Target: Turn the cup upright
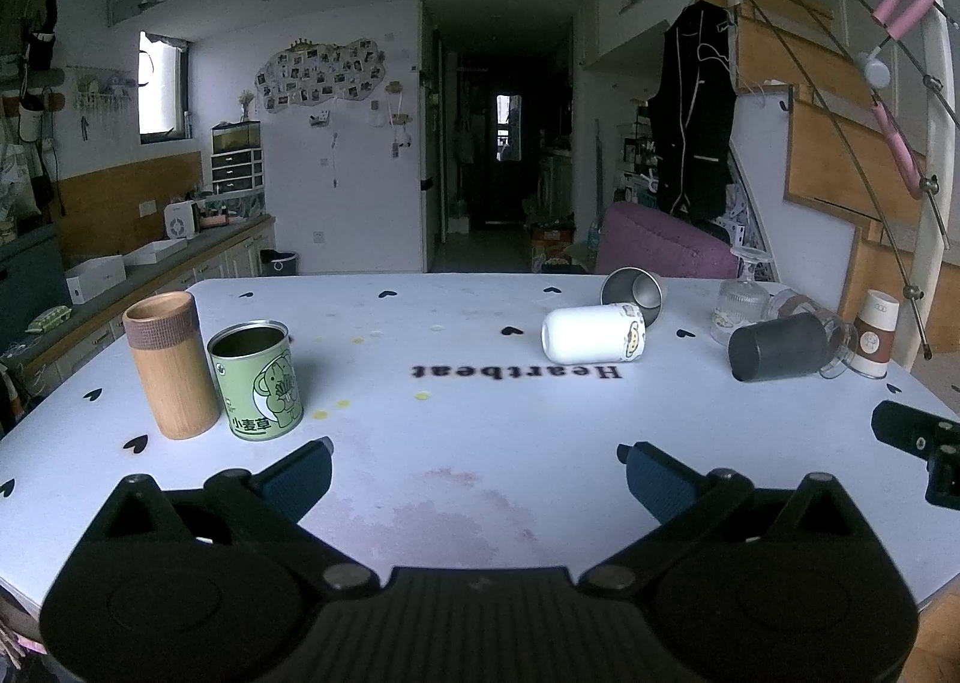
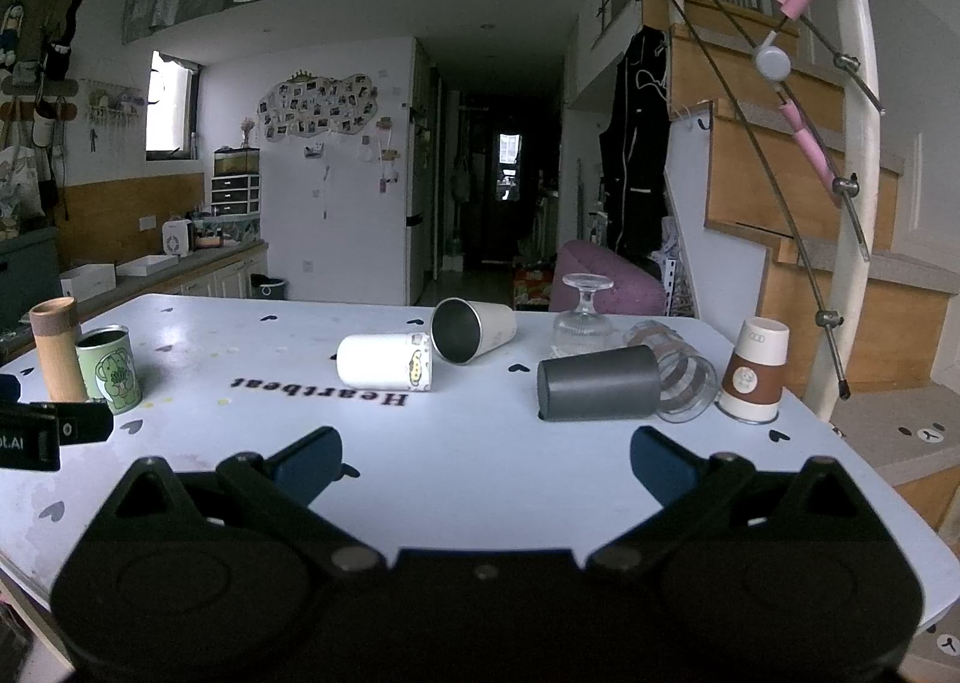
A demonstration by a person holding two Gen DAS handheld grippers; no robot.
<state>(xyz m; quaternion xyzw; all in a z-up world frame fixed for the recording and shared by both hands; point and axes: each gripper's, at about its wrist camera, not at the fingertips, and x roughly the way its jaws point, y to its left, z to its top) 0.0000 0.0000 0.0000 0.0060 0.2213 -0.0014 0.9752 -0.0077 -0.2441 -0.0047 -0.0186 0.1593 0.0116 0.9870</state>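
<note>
Several cups lie on their sides on the white table (image 1: 480, 413): a white cup with a cartoon (image 1: 593, 333) (image 2: 384, 362), a steel cup (image 1: 633, 293) (image 2: 471, 329), a dark grey cup (image 1: 780, 347) (image 2: 597, 383) and a clear striped glass (image 2: 684, 377). A paper cup (image 2: 755, 371) (image 1: 876, 332) and a stemmed glass (image 2: 583, 320) stand upside down. A bamboo cup (image 1: 171, 362) and a green tin (image 1: 257, 380) stand upright at left. My left gripper (image 1: 477, 452) and right gripper (image 2: 486, 443) are open and empty, over the near table.
The table's front and right edges are close. A staircase with a white railing (image 2: 852, 143) rises at right. A counter (image 1: 150, 263) runs along the left. The other gripper shows at the frame edge in each view (image 1: 924, 443) (image 2: 42, 431).
</note>
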